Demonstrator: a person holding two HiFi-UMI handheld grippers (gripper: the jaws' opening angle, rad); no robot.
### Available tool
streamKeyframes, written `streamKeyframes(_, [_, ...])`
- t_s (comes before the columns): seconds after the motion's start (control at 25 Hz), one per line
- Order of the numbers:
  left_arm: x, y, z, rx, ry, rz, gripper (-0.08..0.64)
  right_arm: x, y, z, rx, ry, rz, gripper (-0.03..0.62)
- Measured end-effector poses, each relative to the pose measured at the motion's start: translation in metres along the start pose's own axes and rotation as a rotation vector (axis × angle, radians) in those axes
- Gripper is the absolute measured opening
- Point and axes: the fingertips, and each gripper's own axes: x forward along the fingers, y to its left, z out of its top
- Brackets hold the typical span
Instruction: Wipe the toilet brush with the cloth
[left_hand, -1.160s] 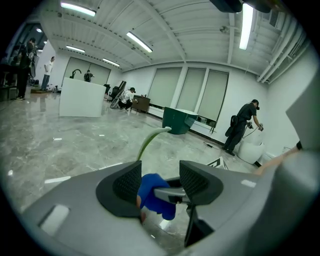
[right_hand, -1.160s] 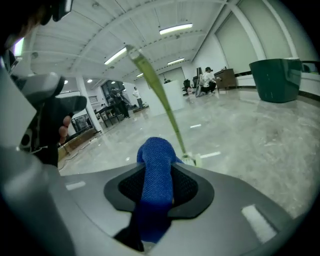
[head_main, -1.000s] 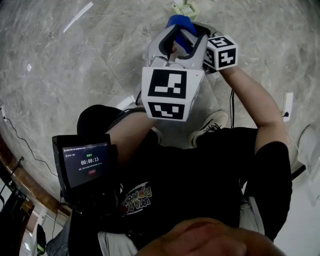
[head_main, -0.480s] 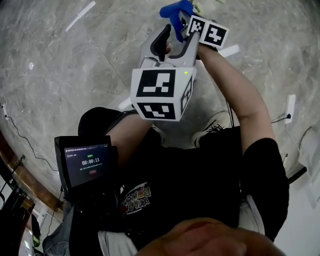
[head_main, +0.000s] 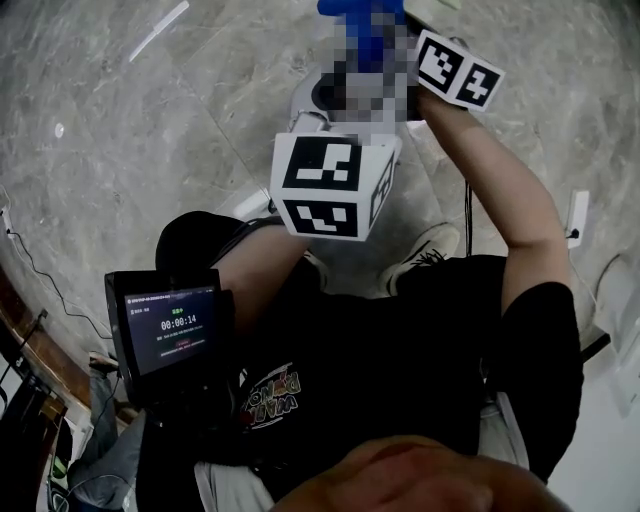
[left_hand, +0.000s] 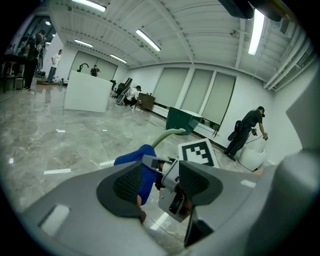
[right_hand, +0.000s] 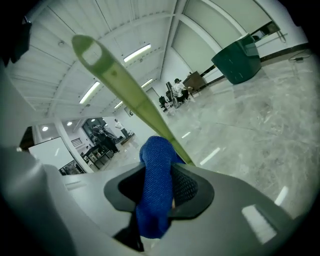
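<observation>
The right gripper (right_hand: 159, 187) is clamped on the blue cloth (right_hand: 155, 200), and the cloth is folded over the pale green toilet brush handle (right_hand: 125, 90). In the right gripper view the handle runs out past the jaws and slants up to the left, with a pale slot near its far tip. The cloth bulges above the pads and a tail of it droops below them. The brush head doesn't show in any view.

The left gripper (left_hand: 161, 182) has its 2 jaws parted. Through the gap you can see the cloth, the front end of the right gripper side-on and the right marker cube (left_hand: 197, 152), with the handle's tip curving up behind. I honestly can't tell whether the left pads are pinching anything, because the cloth's tail covers that spot.

In the head view both grippers are held up in front of the person, over the grey marble floor (head_main: 130, 150). The left marker cube (head_main: 335, 185) is nearer the camera and the right one is further out. The cloth pokes in at the top edge. A small screen showing a timer (head_main: 178, 330) sits at the person's left side.
</observation>
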Motion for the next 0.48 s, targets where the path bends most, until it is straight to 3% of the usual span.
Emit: streamKeyframes(0.48, [0.001,0.003,0.005,0.004,-0.011,0.01,0.233,-0.054,0.071,0.054,-0.137,-0.064,0.266,0.123])
